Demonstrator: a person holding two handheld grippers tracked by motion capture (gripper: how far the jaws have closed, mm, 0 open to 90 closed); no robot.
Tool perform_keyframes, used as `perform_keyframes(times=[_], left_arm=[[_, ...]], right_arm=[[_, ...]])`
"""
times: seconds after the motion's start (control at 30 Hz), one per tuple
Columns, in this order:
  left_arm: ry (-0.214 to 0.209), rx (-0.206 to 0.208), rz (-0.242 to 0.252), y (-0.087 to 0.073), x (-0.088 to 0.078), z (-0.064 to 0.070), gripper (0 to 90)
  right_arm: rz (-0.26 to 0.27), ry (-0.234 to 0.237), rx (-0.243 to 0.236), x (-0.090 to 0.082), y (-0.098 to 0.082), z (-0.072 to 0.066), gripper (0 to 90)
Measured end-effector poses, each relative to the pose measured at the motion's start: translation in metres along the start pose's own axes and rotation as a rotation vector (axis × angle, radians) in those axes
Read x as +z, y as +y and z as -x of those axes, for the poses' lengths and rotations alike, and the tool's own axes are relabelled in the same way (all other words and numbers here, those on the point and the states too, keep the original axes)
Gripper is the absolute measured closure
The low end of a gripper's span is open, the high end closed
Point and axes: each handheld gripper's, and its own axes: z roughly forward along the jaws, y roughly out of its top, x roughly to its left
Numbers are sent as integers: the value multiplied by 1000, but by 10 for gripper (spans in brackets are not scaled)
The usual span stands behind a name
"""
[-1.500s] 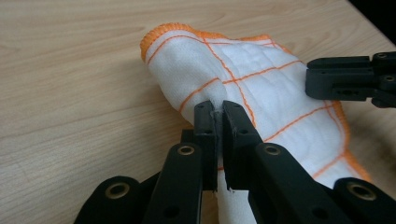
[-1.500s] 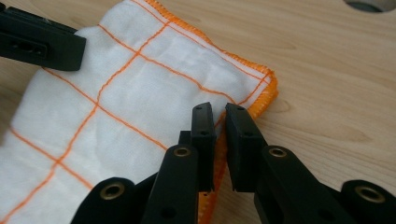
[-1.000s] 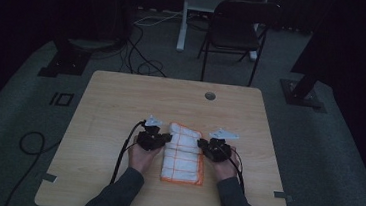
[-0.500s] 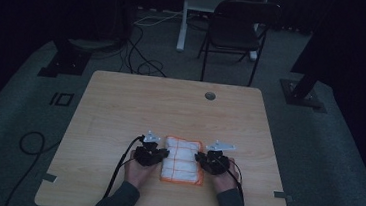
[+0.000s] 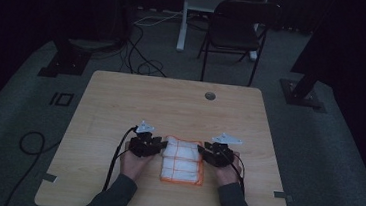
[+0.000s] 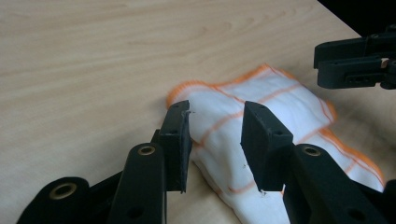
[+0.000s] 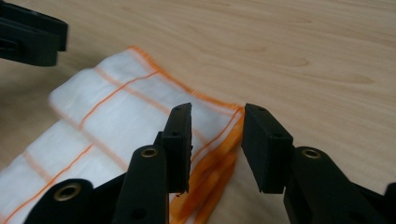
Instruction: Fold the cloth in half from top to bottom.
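A folded white cloth with orange grid lines and an orange hem lies flat on the near half of a pale wooden bench, between a person's two hands. The left tool sits at the cloth's left edge and the right tool at its right edge, each pointing inward across the fabric.

In the left gripper view, the left tool's jaws have just been opening; they now stand apart with a fold of the cloth beyond the gap, the pads clear of it. In the right gripper view, the right tool's jaws have likewise just been opening and stand parted over the cloth's orange-hemmed corner, not pressing on it.

Behind the bench, a dark folding chair stands on the grey floor, with cables trailing nearby.
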Motion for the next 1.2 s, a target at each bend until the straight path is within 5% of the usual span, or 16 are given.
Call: perform_keyframes(times=[0.33,0.7,0.87,1.2], left_arm=[[26,-18,-21,14,21,-9,587],[24,-42,-104,14,54,-15,554],[5,-61,-152,11,59,-17,628],[-8,-39,-158,13,59,-12,833]], right_arm=[[-45,-36,31,29,11,11,657],[-129,-40,51,50,10,15,625],[-136,-42,39,49,10,12,708],[-129,-31,11,49,9,8,822]])
